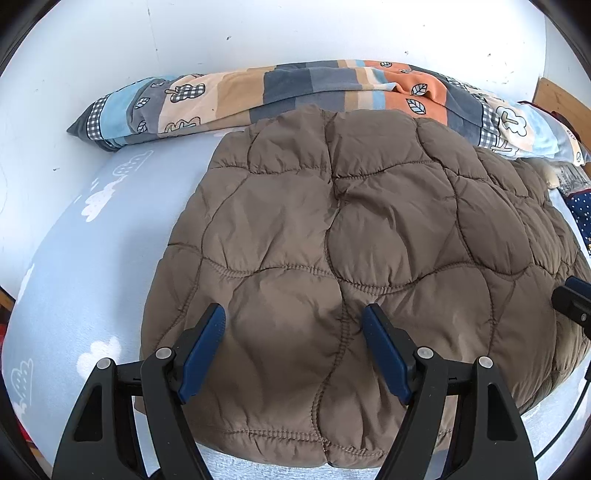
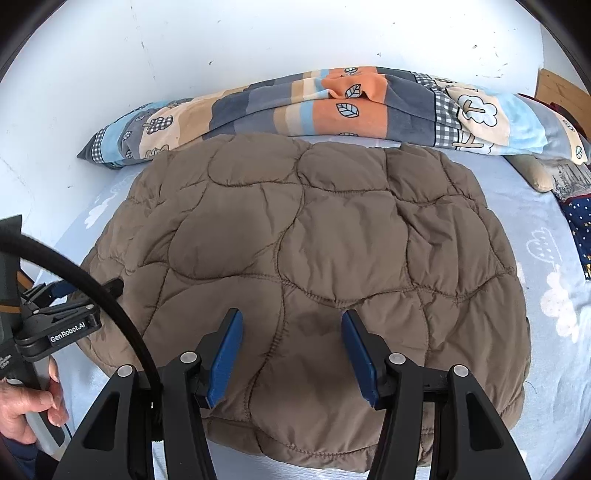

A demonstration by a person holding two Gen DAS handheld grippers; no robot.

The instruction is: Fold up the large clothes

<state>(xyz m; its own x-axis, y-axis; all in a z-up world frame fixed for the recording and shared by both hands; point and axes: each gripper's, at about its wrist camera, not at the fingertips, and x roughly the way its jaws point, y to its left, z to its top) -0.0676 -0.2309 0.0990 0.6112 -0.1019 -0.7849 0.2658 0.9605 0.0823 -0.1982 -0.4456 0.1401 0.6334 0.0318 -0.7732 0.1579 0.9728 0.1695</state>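
We hold our two claws over a brown quilted jacket (image 1: 369, 236) folded into a thick, rounded bundle on a pale blue bedsheet (image 1: 92, 266) printed with white clouds. The left gripper (image 1: 294, 339) hangs above the near edge of the jacket, its blue-padded fingers (image 1: 205, 350) standing well apart with only bare fabric showing in the gap and nothing pinched. The right gripper (image 2: 291, 341) hovers over the same near edge further to the right, its fingers (image 2: 225, 358) likewise parted and clasping nothing; whether either set of tips brushes the cloth we cannot tell from these angles. Straight ahead of both claws, beyond the far edge of the jacket, a patchwork blanket (image 1: 295, 88) in orange, blue and beige lies bunched along the white wall (image 1: 258, 33). In the right wrist view, to the left of the right claw, a hand (image 2: 26, 410) grips the handle of the left gripper, and a black cable (image 2: 110, 306) arcs across the jacket's left side. Off to the far right of the claws a dark blue starred cloth (image 2: 580, 229) rests on the sheet, beside something beige that may be a soft toy.
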